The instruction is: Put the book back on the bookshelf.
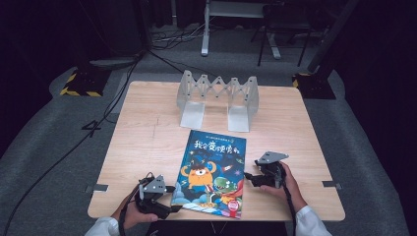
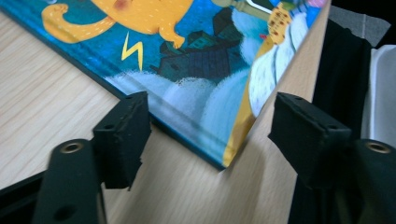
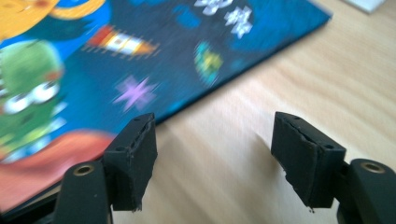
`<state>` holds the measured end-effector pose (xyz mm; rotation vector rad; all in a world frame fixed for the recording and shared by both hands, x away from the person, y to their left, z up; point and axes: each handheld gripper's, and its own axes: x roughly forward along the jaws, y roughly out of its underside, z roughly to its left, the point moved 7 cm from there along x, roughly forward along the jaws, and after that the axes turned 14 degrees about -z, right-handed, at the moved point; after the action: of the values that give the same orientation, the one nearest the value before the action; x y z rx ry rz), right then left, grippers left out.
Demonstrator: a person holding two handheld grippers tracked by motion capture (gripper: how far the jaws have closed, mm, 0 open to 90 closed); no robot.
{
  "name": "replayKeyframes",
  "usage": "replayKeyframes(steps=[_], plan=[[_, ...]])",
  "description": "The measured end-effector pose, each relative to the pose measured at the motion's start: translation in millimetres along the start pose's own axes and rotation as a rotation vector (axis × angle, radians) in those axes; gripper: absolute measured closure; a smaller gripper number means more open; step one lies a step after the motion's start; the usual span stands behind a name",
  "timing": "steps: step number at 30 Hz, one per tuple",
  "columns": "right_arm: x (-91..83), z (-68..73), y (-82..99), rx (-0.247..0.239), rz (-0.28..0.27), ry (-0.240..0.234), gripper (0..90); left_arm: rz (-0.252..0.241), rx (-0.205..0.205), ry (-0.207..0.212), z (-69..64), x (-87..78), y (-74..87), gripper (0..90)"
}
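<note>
Near-edge corner of the glossy blue picture book (image 2: 196, 70) sits flat on the light wooden table (image 1: 147, 142), between the left gripper (image 2: 210, 133) jaws, apart, no squeeze. Right gripper (image 3: 215, 140) open beside its right edge. Step: approach. Next: pinch corner, lift toward the grey metal folding book rack (image 1: 219, 98).

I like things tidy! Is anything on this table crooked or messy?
A little. The picture book lies slightly askew on the table, its bottom corner reaching the front edge. The metal bookend rack stands upright. Nothing is spilled or broken.
</note>
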<state>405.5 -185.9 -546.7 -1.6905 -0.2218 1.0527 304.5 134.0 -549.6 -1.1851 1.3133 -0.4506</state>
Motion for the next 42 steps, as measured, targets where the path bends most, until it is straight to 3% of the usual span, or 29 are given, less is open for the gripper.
replayKeyframes(steps=[8,12,16,19,22,23,24,25,26,32,37,42], plan=[[-36.4,10.3,20.1,-0.028,0.050,-0.047,32.4,0.018,0.035,0.030,-18.1,24.7,-10.9,31.4],[-48.6,15.4,24.7,-0.039,0.071,-0.066,32.7,0.026,0.056,0.027,-22.8,29.0,-12.5,30.7],[-64.7,24.7,30.7,-0.059,0.119,-0.064,34.8,0.035,0.053,-0.031,-18.8,21.7,-8.0,25.9],[-71.2,31.9,34.6,-0.050,0.161,-0.073,36.3,0.022,0.016,-0.093,-7.5,11.2,-3.9,25.1],[-73.7,36.0,36.7,-0.052,0.197,-0.076,36.8,0.023,0.026,-0.121,-1.6,7.3,-2.0,25.2],[-75.4,41.0,36.8,-0.058,0.225,-0.086,37.4,0.030,0.059,-0.152,4.9,4.9,-0.5,25.1],[-75.4,41.0,36.8,-0.058,0.225,-0.086,37.4,0.030,0.059,-0.152,4.9,4.9,-0.5,25.2],[-76.9,46.3,36.2,-0.075,0.256,-0.093,38.2,0.027,0.076,-0.188,11.2,5.1,-0.4,23.8],[-77.3,48.0,35.9,-0.081,0.268,-0.095,39.4,0.024,0.068,-0.195,12.8,6.4,-0.7,22.0],[-77.2,58.7,32.5,-0.076,0.361,-0.116,48.8,0.013,0.050,-0.218,12.7,16.3,-5.5,18.5],[-74.2,65.7,27.0,-0.119,0.490,-0.135,59.9,0.015,0.052,-0.222,9.9,21.8,-8.0,17.9],[-69.5,74.2,22.4,-0.145,0.538,-0.158,72.0,0.014,0.052,-0.223,9.9,21.9,-8.1,17.9]])
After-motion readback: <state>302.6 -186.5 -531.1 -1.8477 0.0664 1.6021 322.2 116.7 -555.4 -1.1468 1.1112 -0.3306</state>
